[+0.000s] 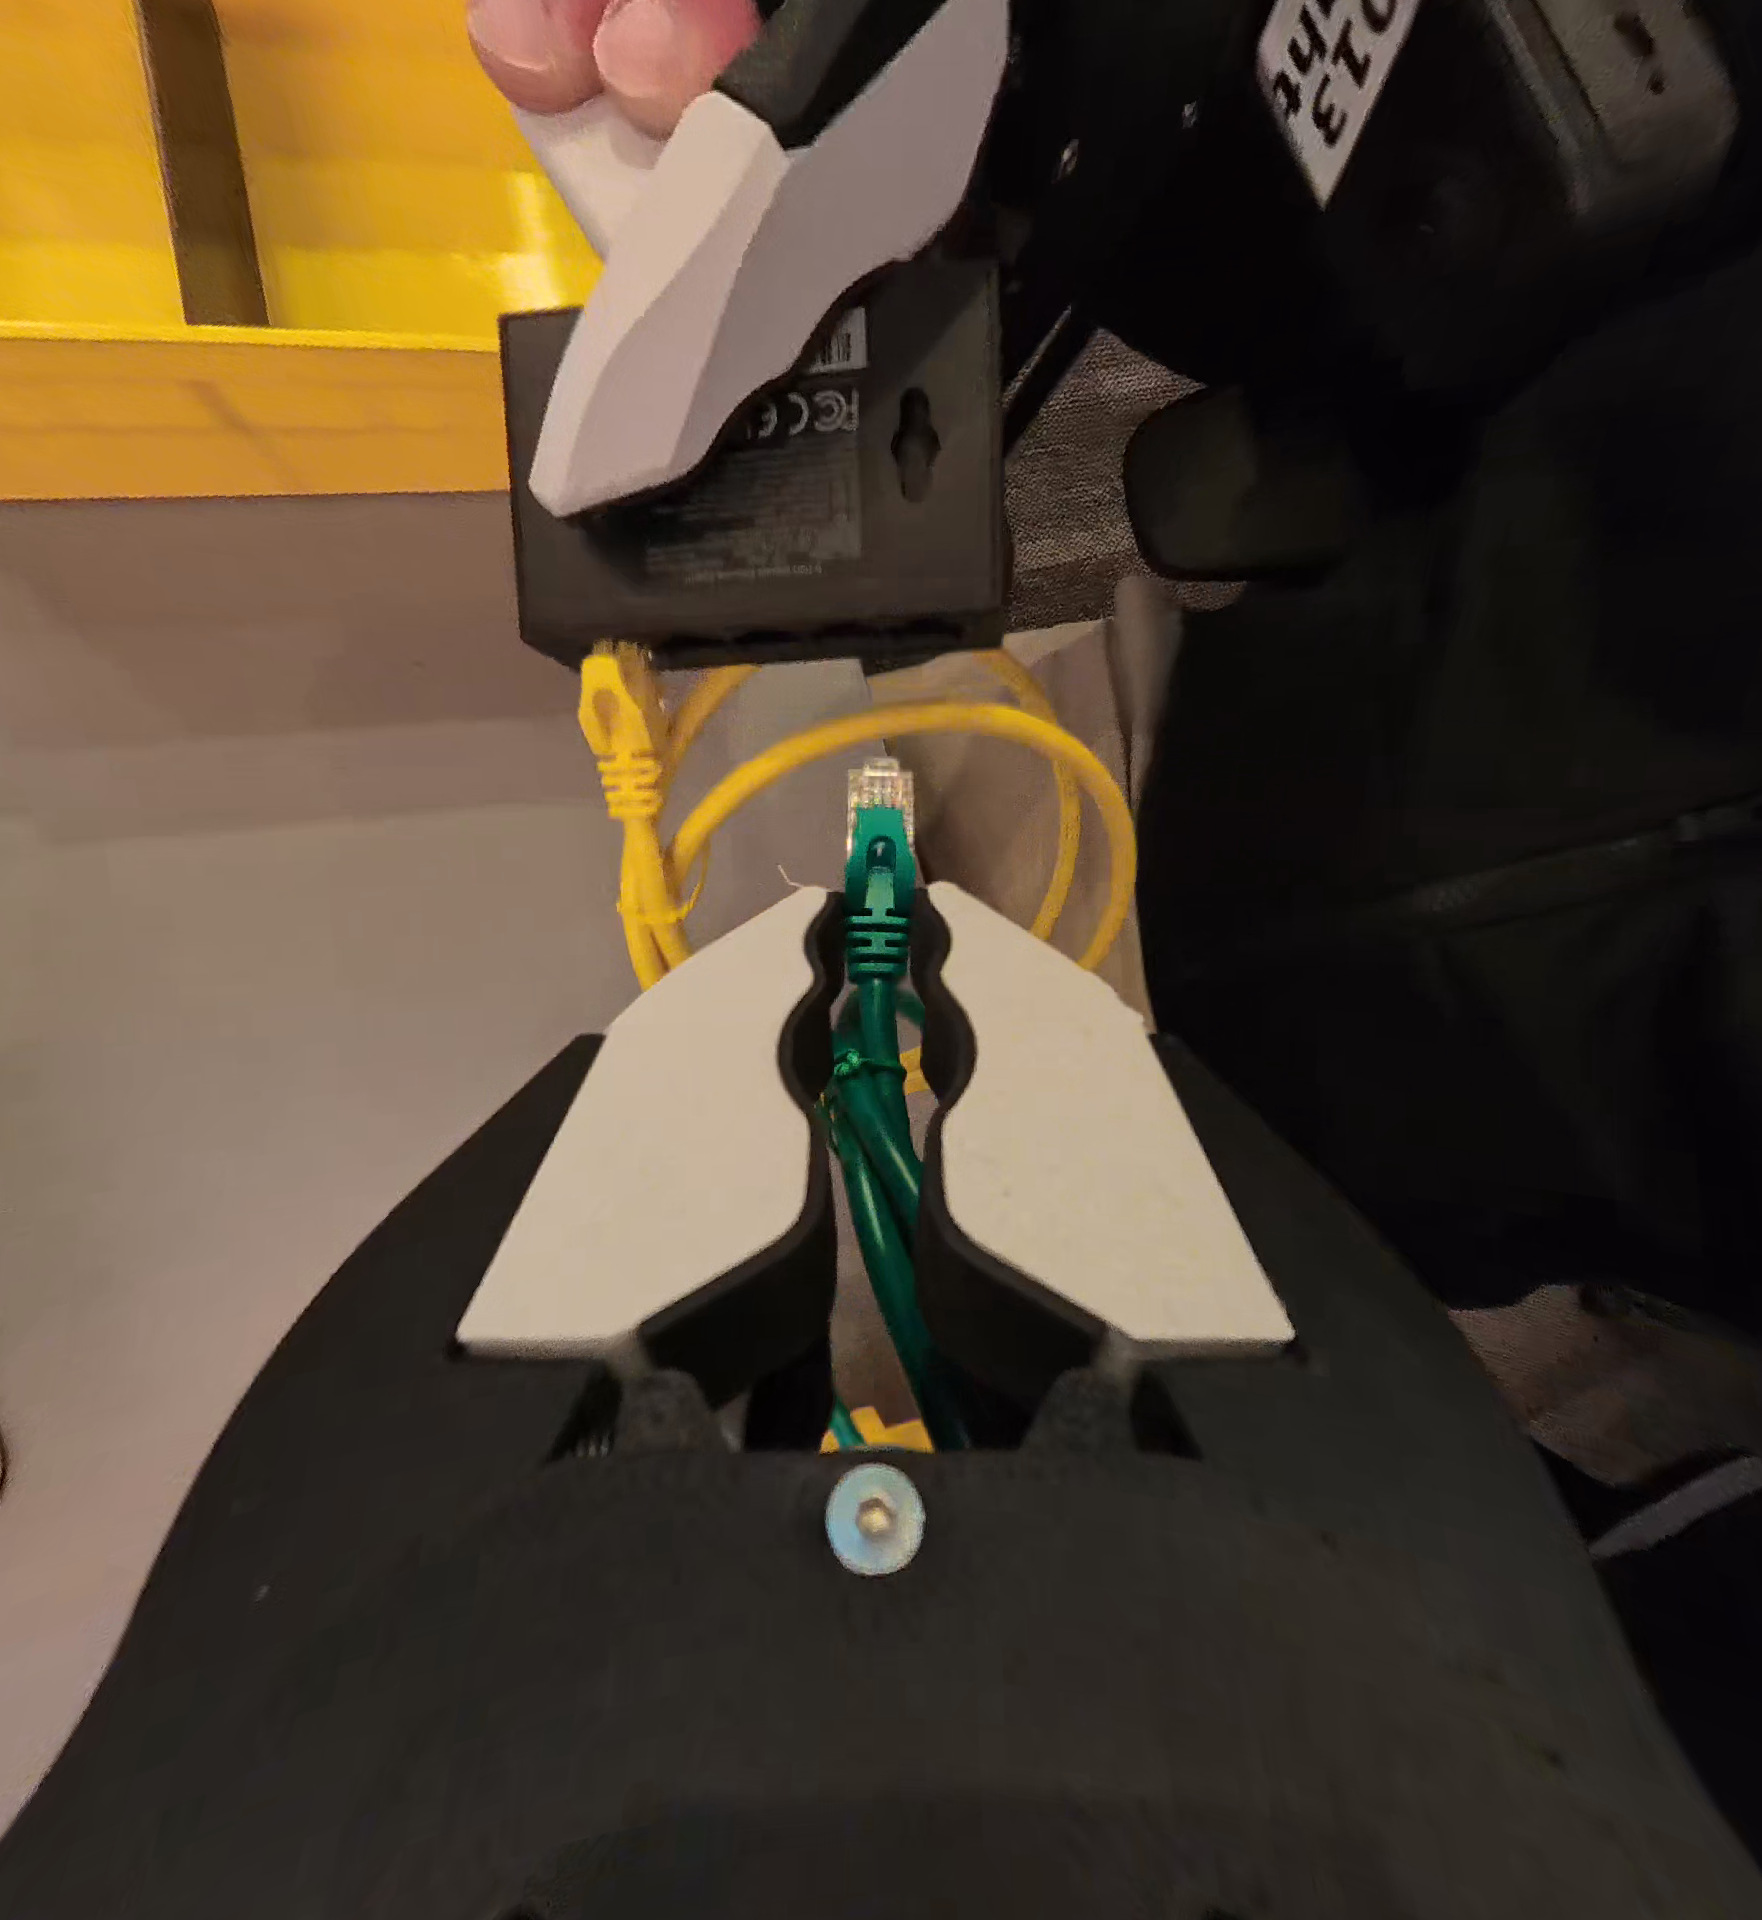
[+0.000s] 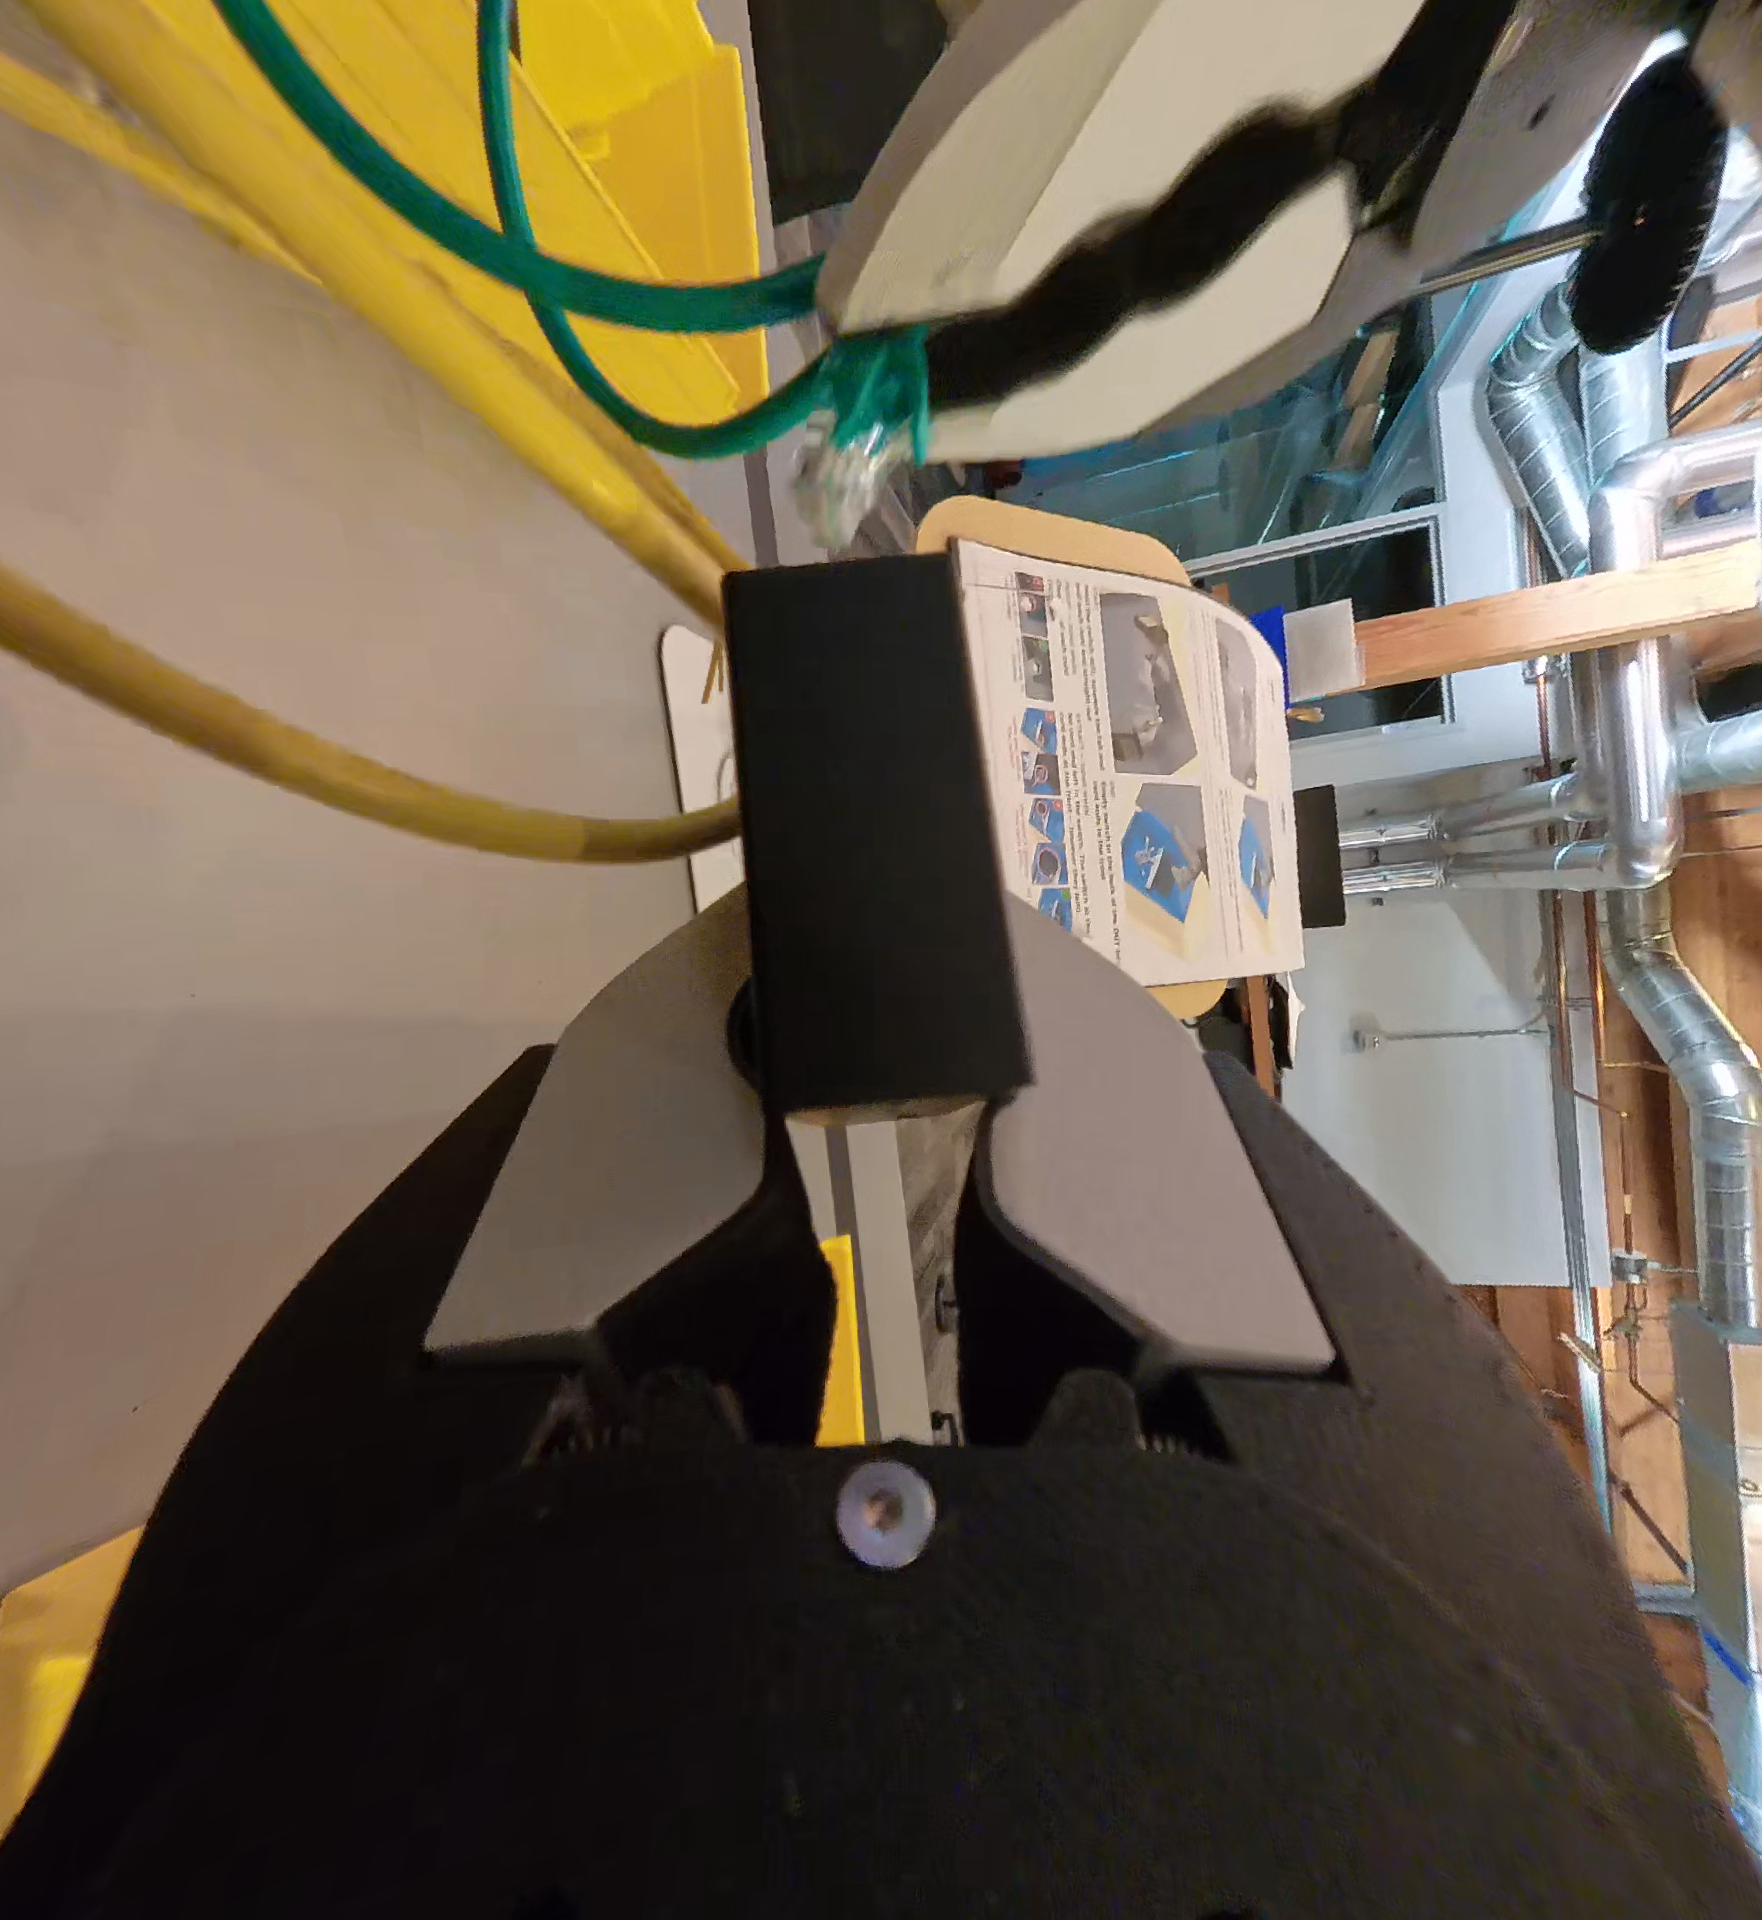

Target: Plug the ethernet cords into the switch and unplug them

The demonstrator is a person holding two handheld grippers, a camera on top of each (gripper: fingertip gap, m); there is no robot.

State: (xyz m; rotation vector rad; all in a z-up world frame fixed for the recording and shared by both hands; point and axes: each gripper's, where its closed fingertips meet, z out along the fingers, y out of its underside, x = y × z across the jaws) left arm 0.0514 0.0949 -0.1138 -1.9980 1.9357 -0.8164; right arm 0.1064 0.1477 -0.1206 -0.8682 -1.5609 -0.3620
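Left wrist view: green cord clamped in left gripper.

Switches: one, a black box at 12 o'clock
Ethernet cords: two
Yellow cord: one, at 11 o'clock, end at the switch's port face
Green cord: one, centre, its plug clear of the switch
Grippers: two, left gripper, right gripper

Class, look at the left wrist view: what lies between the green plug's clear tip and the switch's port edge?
Only open air; behind the gap between green plug and switch loops the yellow cord.
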